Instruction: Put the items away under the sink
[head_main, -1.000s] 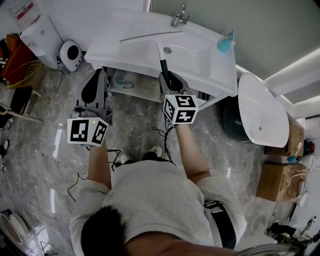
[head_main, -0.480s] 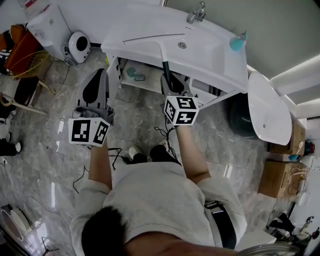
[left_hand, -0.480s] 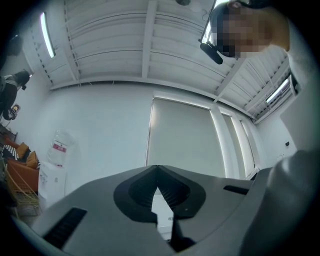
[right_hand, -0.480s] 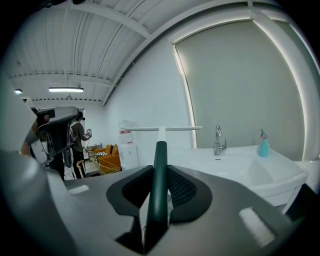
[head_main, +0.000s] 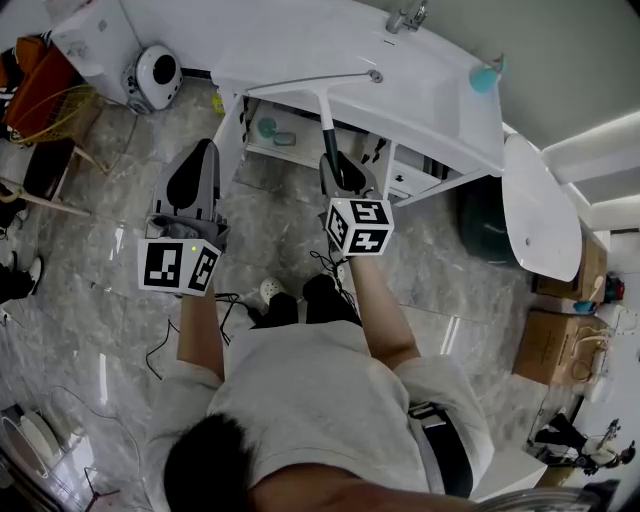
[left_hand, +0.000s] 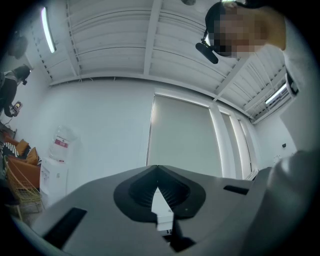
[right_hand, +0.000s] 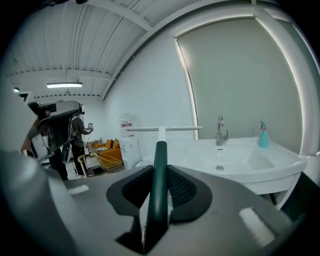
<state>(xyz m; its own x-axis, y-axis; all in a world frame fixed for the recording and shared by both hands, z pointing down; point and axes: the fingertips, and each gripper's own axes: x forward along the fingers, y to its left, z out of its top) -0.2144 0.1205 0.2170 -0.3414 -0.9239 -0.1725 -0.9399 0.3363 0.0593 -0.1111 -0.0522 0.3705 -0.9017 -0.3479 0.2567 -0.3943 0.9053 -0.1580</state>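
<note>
A squeegee with a dark green handle (head_main: 327, 138) and a long white blade (head_main: 310, 83) is held upright by my right gripper (head_main: 338, 168), which is shut on the handle. In the right gripper view the handle (right_hand: 159, 175) runs up between the pads to the blade (right_hand: 162, 129), in front of the white sink (right_hand: 250, 162). My left gripper (head_main: 193, 168) is off to the left over the floor, shut with nothing in it. In its own view the left gripper (left_hand: 158, 192) points up at a wall and the ceiling. Below the sink (head_main: 430, 85) is an open shelf (head_main: 262, 148) with small teal items.
A teal spray bottle (head_main: 484, 75) and a faucet (head_main: 405, 18) are on the sink. A dark bin (head_main: 480, 230) with a white oval lid (head_main: 540, 205) is at the right, cardboard boxes (head_main: 555, 345) beyond. A round white appliance (head_main: 157, 72) and a yellow wire basket (head_main: 40, 115) are at the left. Cables (head_main: 235, 300) lie on the floor.
The sink has slid toward the top of the head view and more of the shelf beneath it shows. Both grippers keep their poses; the squeegee stays held.
</note>
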